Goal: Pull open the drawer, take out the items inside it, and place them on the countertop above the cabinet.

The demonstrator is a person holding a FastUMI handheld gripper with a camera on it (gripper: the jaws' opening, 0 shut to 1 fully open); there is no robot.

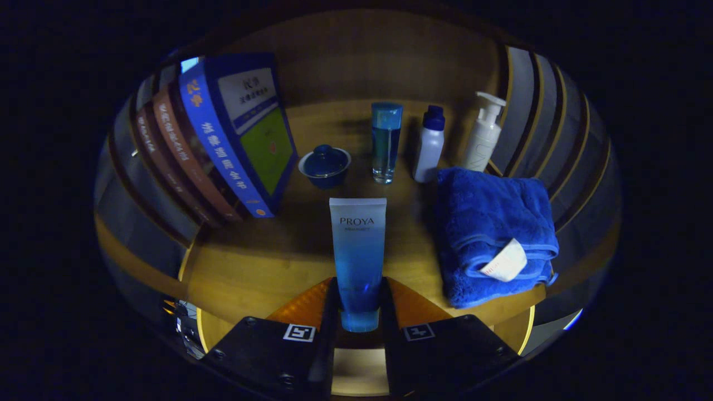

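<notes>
My gripper (359,303) is shut on a blue and white cosmetic tube (357,245). Both fingers press on its lower end, and the tube stands upright with its flat sealed end up. It is held over the front of the wooden countertop (262,267). Beyond the tube stand a clear blue bottle (386,142), a white bottle with a dark blue cap (429,145) and a white pump bottle (482,133). A small dark blue lidded cup (325,165) sits left of them.
A folded blue towel (493,234) with a white tag lies right of the fingers. Several books (223,139) lean at the left of the countertop. Slatted panels (557,128) rise on both sides, and a wooden back wall stands behind the bottles.
</notes>
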